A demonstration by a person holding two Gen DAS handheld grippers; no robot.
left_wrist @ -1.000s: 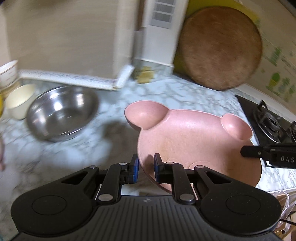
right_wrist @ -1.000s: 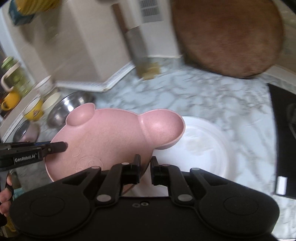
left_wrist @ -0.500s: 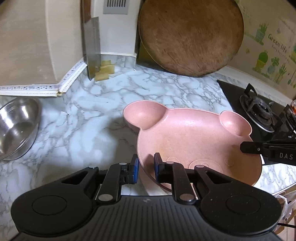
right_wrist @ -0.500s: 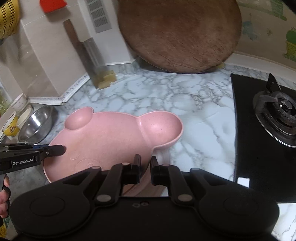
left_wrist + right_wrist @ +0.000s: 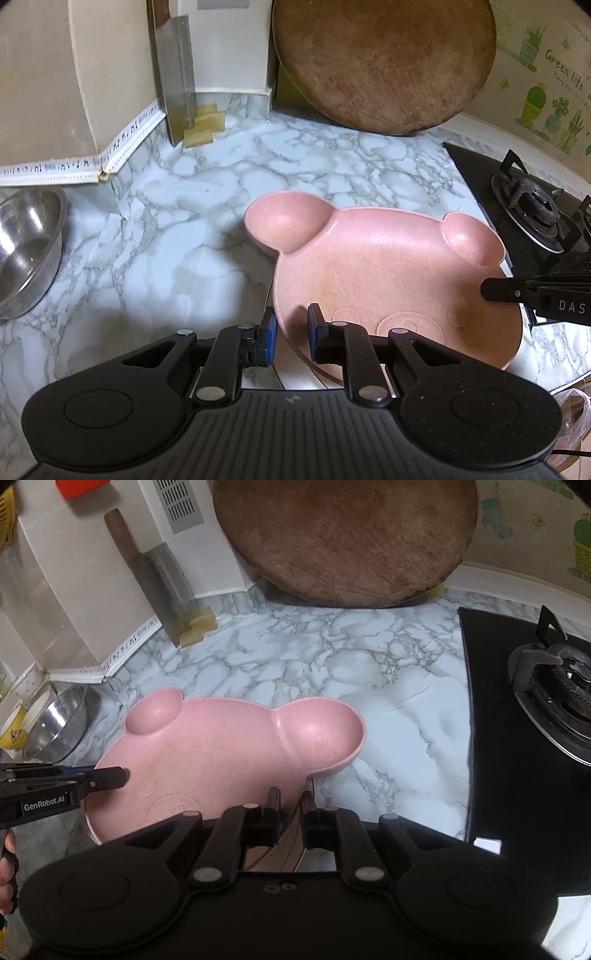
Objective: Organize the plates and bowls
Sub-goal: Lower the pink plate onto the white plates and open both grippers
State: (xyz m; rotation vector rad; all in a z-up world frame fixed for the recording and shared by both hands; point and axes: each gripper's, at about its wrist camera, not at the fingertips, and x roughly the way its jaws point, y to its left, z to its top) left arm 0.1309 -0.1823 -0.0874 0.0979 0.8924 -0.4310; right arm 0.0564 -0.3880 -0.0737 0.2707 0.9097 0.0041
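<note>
Marble counter (image 5: 192,206) – both fingers clamp pink bear plate (image 5: 388,273); stove (image 5: 524,709) alongside.

In the right wrist view, the black left hand-held gripper (image 5: 110,775) reaching in from the left edge carries white lettering "GenRobot.AI" on its side. In the left wrist view, the black right hand-held gripper (image 5: 491,290) coming in from the right shows white letters "DAS", cut off by the frame edge. Far ahead and to the right, the cactus wall sticker (image 5: 554,88) reads "Green life"; its smaller lines are illegible.
</note>
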